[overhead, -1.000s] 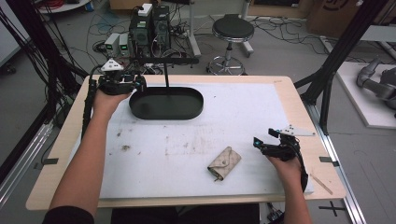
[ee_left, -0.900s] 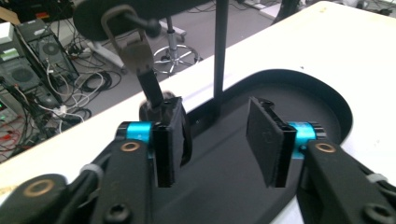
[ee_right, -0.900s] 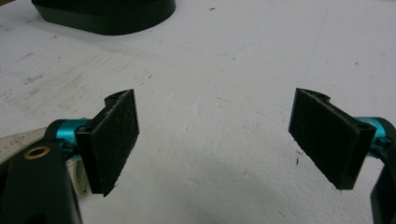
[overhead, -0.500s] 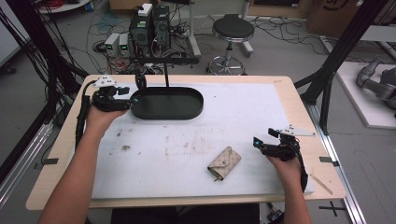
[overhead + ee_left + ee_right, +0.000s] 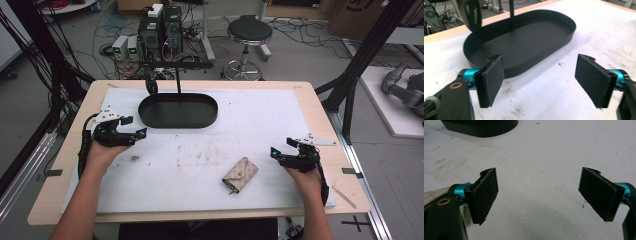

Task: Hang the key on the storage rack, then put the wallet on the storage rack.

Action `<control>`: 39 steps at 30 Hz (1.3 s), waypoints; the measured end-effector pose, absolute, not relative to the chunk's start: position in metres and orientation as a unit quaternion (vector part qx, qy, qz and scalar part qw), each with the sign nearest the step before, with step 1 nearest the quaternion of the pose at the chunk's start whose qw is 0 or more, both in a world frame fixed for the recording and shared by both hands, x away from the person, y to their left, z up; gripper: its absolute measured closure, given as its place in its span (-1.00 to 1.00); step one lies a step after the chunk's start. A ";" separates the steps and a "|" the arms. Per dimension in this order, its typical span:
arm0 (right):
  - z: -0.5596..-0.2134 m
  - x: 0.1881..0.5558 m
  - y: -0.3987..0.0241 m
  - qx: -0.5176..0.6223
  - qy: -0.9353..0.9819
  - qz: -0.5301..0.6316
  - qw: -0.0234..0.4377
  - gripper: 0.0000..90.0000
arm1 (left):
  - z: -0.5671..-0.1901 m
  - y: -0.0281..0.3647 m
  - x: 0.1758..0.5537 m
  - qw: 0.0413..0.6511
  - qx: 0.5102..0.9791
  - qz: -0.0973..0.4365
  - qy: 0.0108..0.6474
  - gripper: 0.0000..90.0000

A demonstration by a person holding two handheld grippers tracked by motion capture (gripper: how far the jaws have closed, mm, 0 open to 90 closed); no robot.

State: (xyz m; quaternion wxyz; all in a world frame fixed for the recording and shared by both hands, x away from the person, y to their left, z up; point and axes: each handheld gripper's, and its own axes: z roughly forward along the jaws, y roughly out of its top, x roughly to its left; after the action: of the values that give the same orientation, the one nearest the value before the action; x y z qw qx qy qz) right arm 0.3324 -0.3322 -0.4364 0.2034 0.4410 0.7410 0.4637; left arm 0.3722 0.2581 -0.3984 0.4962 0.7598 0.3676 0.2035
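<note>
A black oval tray [image 5: 192, 114] lies at the back left of the white mat [image 5: 260, 120]; a thin black post [image 5: 177, 80] rises from its far side. A dark strap-like item [image 5: 151, 86] hangs beside the post; in the left gripper view the item [image 5: 472, 13] is blurred. My left gripper [image 5: 134, 126] is open just near-left of the tray [image 5: 529, 42], nothing between its jaws. A beige pouch [image 5: 240, 174] lies near the front. My right gripper [image 5: 282, 146] is open to the pouch's right, holding nothing. The pouch's edge [image 5: 434, 193] peeks behind its left jaw.
A wooden table edge [image 5: 320, 100] frames the mat. A small crumb [image 5: 134, 158] lies near my left hand. A stool [image 5: 248, 32], computers [image 5: 162, 25] and cables stand on the floor beyond the table.
My left gripper has drawn back from the tray's far-left end toward the near left. The right gripper and the pouch have stayed put.
</note>
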 end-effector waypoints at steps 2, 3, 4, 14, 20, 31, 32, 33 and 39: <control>-0.437 0.332 -0.332 0.441 0.742 0.463 0.202 -0.64 | -0.401 0.257 0.368 0.496 0.763 0.198 0.364 -0.53; -0.437 0.332 -0.332 0.441 0.742 0.463 0.202 -0.64 | -0.402 0.256 0.367 0.493 0.766 0.196 0.363 -0.53; -0.437 0.333 -0.331 0.442 0.742 0.463 0.203 -0.64 | -0.403 0.254 0.365 0.492 0.766 0.194 0.365 -0.55; -0.440 0.332 -0.331 0.443 0.741 0.459 0.208 -0.64 | -0.417 0.242 0.350 0.483 0.776 0.195 0.356 -0.60; -0.442 0.330 -0.336 0.450 0.734 0.458 0.220 -0.64 | -0.423 0.241 0.350 0.491 0.773 0.189 0.355 -0.62; -0.443 0.331 -0.339 0.453 0.732 0.457 0.223 -0.64 | -0.423 0.241 0.350 0.484 0.774 0.197 0.358 -0.62; -0.443 0.332 -0.339 0.451 0.733 0.457 0.223 -0.64 | -0.423 0.241 0.350 0.486 0.773 0.195 0.358 -0.62; -0.443 0.332 -0.339 0.452 0.733 0.457 0.222 -0.64 | -0.422 0.241 0.350 0.485 0.775 0.194 0.356 -0.62; -0.443 0.332 -0.338 0.455 0.733 0.455 0.220 -0.64 | -0.421 0.239 0.350 0.486 0.775 0.192 0.356 -0.62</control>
State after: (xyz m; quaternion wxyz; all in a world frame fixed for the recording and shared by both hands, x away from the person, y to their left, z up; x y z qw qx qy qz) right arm 0.3319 -0.3385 -0.4434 0.2202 0.4550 0.7332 0.4548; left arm 0.3495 0.2394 -0.4207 0.4856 0.7753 0.3555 0.1916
